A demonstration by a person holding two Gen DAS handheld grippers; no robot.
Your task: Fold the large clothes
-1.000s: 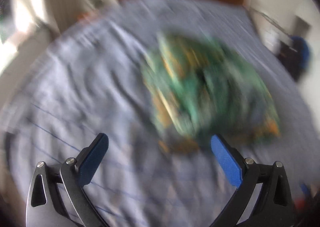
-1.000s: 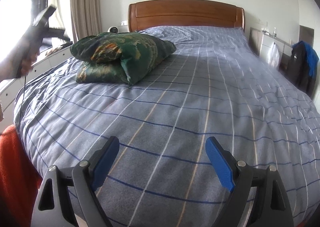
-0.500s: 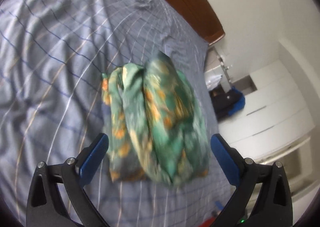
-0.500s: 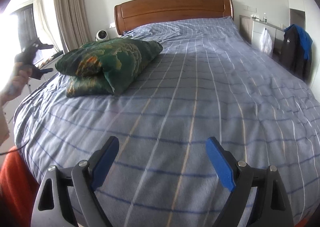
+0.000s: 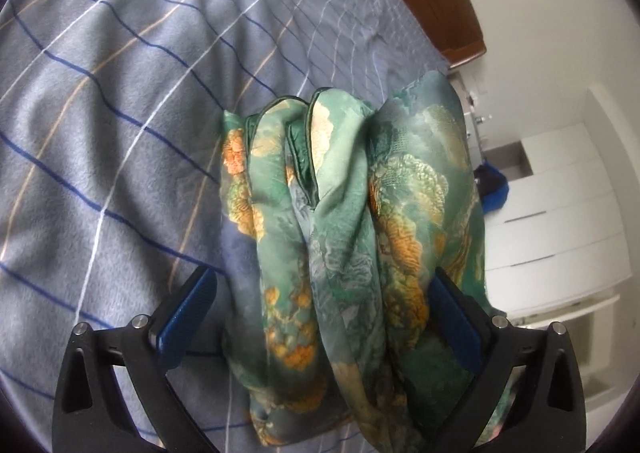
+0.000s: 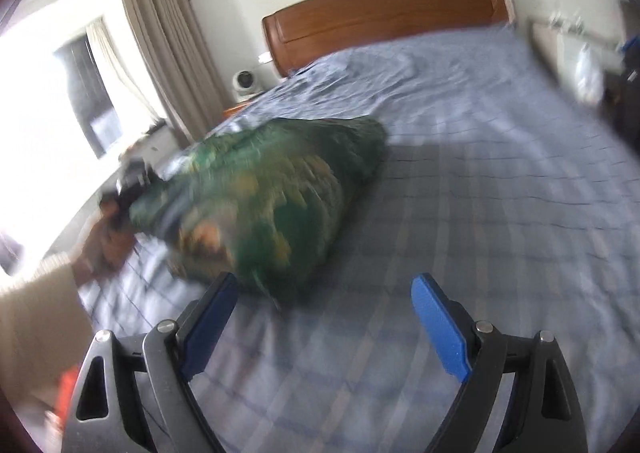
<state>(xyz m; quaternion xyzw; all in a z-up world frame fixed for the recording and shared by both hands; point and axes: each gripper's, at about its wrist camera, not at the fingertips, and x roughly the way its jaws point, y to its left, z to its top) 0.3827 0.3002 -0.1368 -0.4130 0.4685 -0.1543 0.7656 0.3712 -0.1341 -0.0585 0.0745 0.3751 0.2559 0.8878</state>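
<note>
Garment: a folded green garment [image 5: 344,253] with orange flowers is laid on the grey checked bedspread [image 5: 104,125].
Left gripper [image 5: 320,317]: jaws are spread wide around the near end of the bundle; contact cannot be told.
Right gripper [image 6: 324,317]: jaws are held apart over bare bedspread, the garment lying at 11 o'clock.
Headboard [image 6: 384,17]: wooden, seen at 12 o'clock.

Daylight floods in through the window [image 6: 60,101] at the left of the right wrist view, blown out to white glare. That view is smeared with motion blur — the green bundle [image 6: 272,205] and the bed [image 6: 500,193] stripes run soft, perhaps worst at the left edge. The left wrist view is sharper, evenly lit, with soft shadow beneath the folds. Fisheye bending curves both rims — corners go black.
</note>
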